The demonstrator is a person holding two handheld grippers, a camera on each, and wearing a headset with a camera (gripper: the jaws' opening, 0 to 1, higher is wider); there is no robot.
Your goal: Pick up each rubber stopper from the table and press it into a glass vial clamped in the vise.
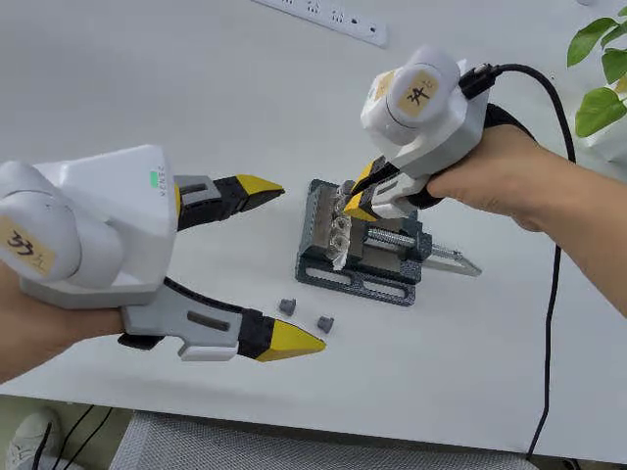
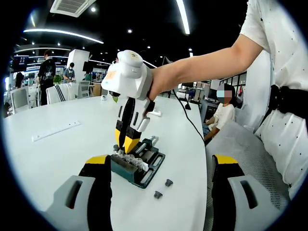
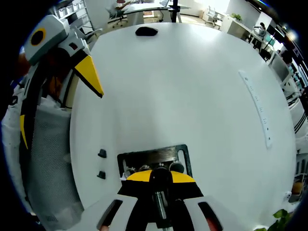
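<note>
A dark grey vise (image 1: pixel 377 266) stands mid-table with a row of glass vials (image 1: pixel 338 235) clamped in it. My right gripper (image 1: pixel 358 201) points down over the vials, shut on a dark rubber stopper (image 3: pixel 160 173) held just above the vise (image 3: pixel 153 156). Two loose stoppers (image 1: pixel 287 305) (image 1: pixel 324 322) lie on the table in front of the vise. My left gripper (image 1: pixel 277 262) hovers left of the vise, wide open with nothing between its fingers. In the left gripper view, the right gripper (image 2: pixel 127 138) stands over the vials (image 2: pixel 129 158), with the stoppers (image 2: pixel 168 182) to the right.
A white power strip (image 1: pixel 328 15) lies at the table's back edge. A black cable (image 1: pixel 558 255) runs from the right gripper down over the table's front edge. Green leaves (image 1: pixel 600 69) show at the far right. Seated people (image 2: pixel 222 113) are beyond the table.
</note>
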